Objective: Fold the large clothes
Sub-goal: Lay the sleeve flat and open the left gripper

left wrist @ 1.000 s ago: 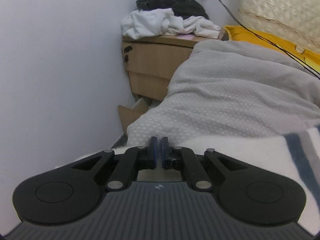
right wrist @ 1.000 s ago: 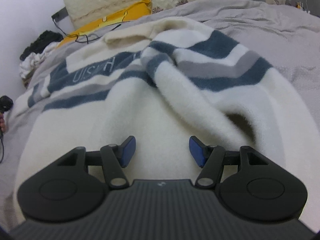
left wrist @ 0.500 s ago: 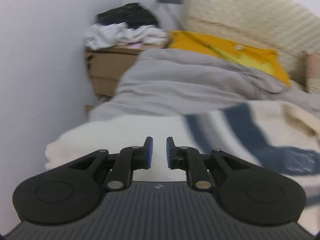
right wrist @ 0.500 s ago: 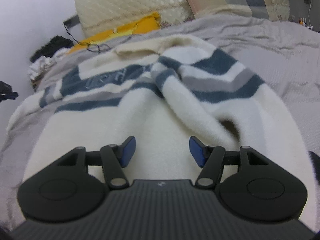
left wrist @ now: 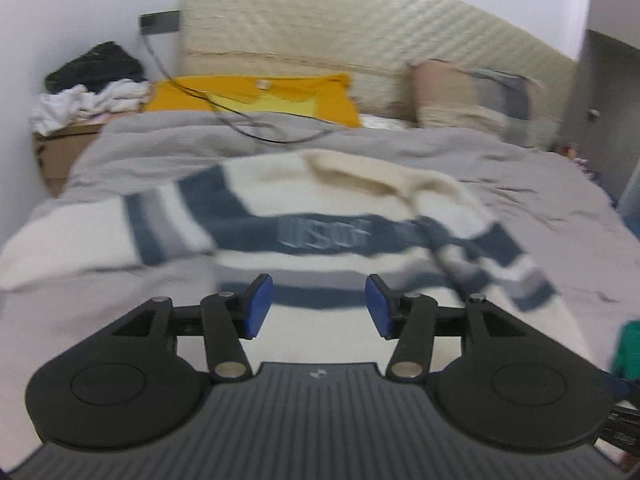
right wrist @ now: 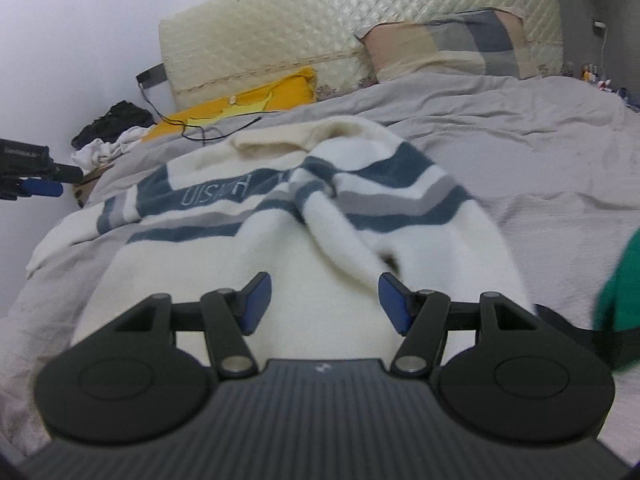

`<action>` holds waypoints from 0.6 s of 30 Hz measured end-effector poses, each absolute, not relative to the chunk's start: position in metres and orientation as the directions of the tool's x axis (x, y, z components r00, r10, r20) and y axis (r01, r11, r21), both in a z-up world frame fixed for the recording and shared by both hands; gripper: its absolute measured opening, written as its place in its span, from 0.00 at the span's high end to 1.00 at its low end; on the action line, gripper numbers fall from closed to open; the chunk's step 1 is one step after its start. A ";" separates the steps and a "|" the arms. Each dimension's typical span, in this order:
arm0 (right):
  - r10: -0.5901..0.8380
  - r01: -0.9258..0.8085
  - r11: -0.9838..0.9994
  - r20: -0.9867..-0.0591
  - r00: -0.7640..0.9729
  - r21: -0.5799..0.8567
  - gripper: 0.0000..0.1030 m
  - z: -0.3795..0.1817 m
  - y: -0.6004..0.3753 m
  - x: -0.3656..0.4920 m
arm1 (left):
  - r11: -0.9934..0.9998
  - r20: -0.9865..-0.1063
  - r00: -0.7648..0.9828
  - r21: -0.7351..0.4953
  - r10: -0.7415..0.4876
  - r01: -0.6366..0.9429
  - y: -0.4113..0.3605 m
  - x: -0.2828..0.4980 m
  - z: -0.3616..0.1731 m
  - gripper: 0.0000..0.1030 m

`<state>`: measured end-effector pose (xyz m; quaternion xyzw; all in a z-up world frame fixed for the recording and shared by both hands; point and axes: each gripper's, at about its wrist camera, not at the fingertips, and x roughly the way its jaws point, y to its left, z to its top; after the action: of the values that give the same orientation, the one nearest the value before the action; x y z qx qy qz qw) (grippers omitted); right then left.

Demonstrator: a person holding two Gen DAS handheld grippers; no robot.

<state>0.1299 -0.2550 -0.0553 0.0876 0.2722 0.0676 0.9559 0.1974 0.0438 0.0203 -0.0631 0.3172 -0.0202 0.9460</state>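
**Left jaws parting, both grippers free of the sweater**

Opening now on the left gripper [left wrist: 319, 306]: blue pads pressed together a second ago, a slit half a second ago, now spreading wide with nothing between them. Looking past those jaws onto the striped sweater [left wrist: 320, 236], where earlier only the grey duvet [left wrist: 160, 148] and a corner of white knit were showing beyond the tips. Lying spread ahead of the pads, lettered navy band straight in front, collar further out, one sleeve trailing to the right of the jaws. Blurring across this view.

Standing apart on the right gripper [right wrist: 325, 302] as before, gap unchanged, nothing clamped. Showing white knit just beyond and under the pads, folded sleeve [right wrist: 340, 232] ahead and slightly right. Showing more headboard [right wrist: 320, 28] and plaid pillow [right wrist: 448, 44] far out than a second ago. Appearing far left of these jaws: the other gripper, over the bed edge.
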 end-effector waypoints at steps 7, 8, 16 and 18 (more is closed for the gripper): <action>0.145 -0.064 0.981 -0.468 0.872 0.184 0.40 -0.043 -0.267 0.114 | 0.977 -0.604 0.780 -0.206 -0.164 0.047 -0.032 0.160 -0.007 0.34; 0.136 -0.057 0.982 -0.471 0.872 0.178 0.40 -0.043 -0.269 0.113 | 0.981 -0.601 0.782 -0.183 -0.163 0.064 -0.043 0.154 -0.012 0.34; 0.113 -0.002 0.977 -0.514 0.850 0.211 0.40 -0.049 -0.285 0.115 | 0.982 -0.591 0.785 -0.147 -0.185 0.121 -0.073 0.133 -0.070 0.34; 0.109 0.024 0.970 -0.521 0.846 0.242 0.40 -0.049 -0.293 0.118 | 0.980 -0.631 0.752 -0.161 -0.193 0.116 -0.071 0.134 -0.090 0.34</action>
<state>0.1176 -0.2925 -0.0490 0.1203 0.2761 0.0225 0.9533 0.1342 -0.0713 -0.0898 -0.0559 0.3426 -0.0826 0.9342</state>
